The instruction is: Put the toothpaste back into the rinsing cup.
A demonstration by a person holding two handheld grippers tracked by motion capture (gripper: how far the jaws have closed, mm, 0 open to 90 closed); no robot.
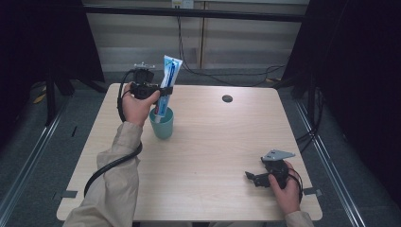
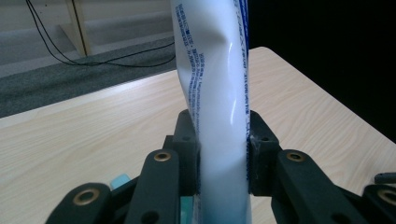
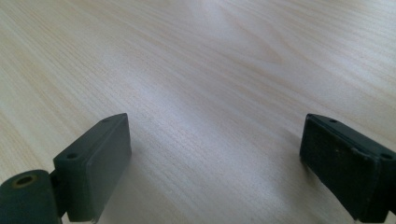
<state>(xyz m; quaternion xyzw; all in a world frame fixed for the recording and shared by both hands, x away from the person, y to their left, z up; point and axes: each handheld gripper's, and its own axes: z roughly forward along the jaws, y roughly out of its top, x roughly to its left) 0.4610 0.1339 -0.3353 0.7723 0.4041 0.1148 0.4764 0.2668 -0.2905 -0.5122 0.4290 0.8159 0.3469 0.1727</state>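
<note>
One pale wood-grain surface stands before a panelled wall, black cables trailing over grey floor behind it, dark curtains at both sides. My left tool is clamped on the toothpaste tube, white with blue print, dented at the grip, upright with its lower end in the teal cup. My right tool rests near the surface's front edge, jaws spread wide, holding nothing.

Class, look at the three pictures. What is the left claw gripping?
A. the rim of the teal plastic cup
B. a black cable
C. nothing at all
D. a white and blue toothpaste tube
D: the left claw pinches the white and blue toothpaste tube, whose lower end stands in the teal plastic cup.
</note>
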